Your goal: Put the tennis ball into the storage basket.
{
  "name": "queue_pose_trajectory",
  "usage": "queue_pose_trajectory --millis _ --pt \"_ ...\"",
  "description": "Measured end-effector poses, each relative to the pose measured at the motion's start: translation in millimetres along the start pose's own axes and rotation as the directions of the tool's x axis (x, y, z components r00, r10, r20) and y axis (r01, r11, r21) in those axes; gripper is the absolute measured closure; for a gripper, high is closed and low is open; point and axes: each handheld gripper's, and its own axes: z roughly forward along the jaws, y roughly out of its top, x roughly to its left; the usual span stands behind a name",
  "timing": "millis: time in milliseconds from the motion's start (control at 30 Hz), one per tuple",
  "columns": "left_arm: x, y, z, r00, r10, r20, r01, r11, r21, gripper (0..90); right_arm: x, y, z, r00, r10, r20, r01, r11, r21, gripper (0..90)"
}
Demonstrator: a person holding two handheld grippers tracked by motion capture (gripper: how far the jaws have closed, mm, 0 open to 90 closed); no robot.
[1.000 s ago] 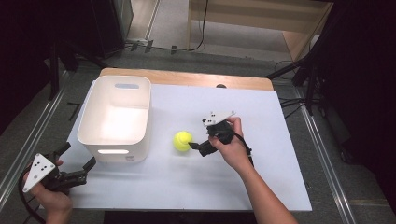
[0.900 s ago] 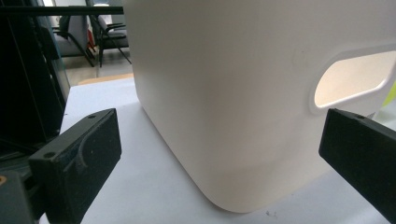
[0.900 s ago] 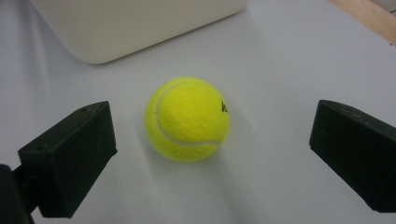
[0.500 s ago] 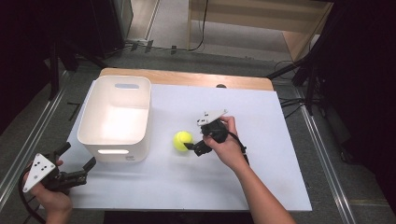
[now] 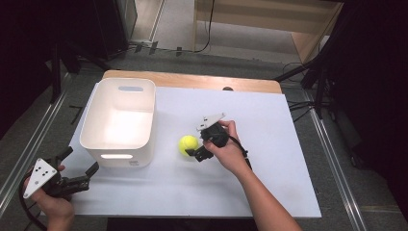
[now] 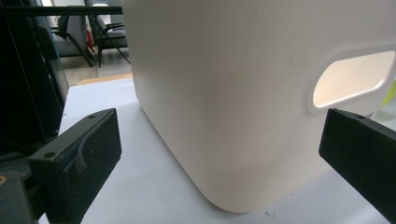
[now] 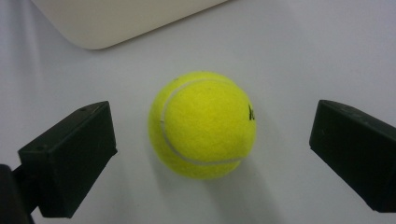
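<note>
Ball (image 5: pixel 188 143) is the thing in hand here, a yellow tennis ball lying on the table (image 5: pixel 269 144), yet the order of size starts with that table: a white sheet over a wooden top whose far edge shows as a brown strip. Next comes the bin (image 5: pixel 120 122), white plastic with rounded corners and a slot handle in its near wall, standing on the left part of the table; nothing can be seen inside it from the high view. The left gripper view shows the bin (image 6: pixel 224 93) close up, its near corner and the slot handle facing the camera. The right gripper (image 5: pixel 197 149), held in the person's right hand (image 5: pixel 228 149), sits just right of the ball and points at it, with a grey plate on top. Its jaws are spread wide, one to each side of the ball, and in the right gripper view the ball (image 7: pixel 201 125) lies between them with clear gaps on both sides, so nothing touches it. The left gripper (image 5: pixel 79 168) is near the table's front left corner, just in front of the bin, jaws also spread wide and holding nothing. The ball rests near the middle of the table, just right of the bin's near right corner and apart from it.
</note>
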Motion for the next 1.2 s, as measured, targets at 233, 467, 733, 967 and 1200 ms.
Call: queue_pose_trajectory --millis 233,467,733,967,1200 --pt "0.3 0.0 -0.2 1.0000 0.001 0.001 -0.001 1.0000 -0.001 0.0 2.5 1.8 9.0 1.0000 -0.008 -0.001 0.008 0.999 0.031 4.5" --pt "0.5 0.0 -0.3 1.0000 0.001 0.003 -0.001 1.0000 -0.001 0.0 4.1 1.7 16.0 0.9999 -0.008 -0.006 0.008 0.998 0.061 6.1" --pt "0.6 0.0 -0.3 1.0000 0.001 0.004 -0.001 1.0000 -0.001 0.0 6.5 1.9 22.7 0.9998 -0.006 -0.017 0.007 0.997 0.080 12.3" --pt "0.7 0.0 -0.3 1.0000 0.000 0.005 0.000 1.0000 -0.001 0.0 7.2 1.6 28.3 1.0000 -0.002 -0.005 0.003 0.995 0.098 16.2" --pt "0.8 0.0 -0.2 1.0000 -0.001 0.006 0.001 1.0000 -0.001 0.0 7.0 0.7 30.4 0.9997 0.016 0.021 -0.018 0.993 0.116 19.0"
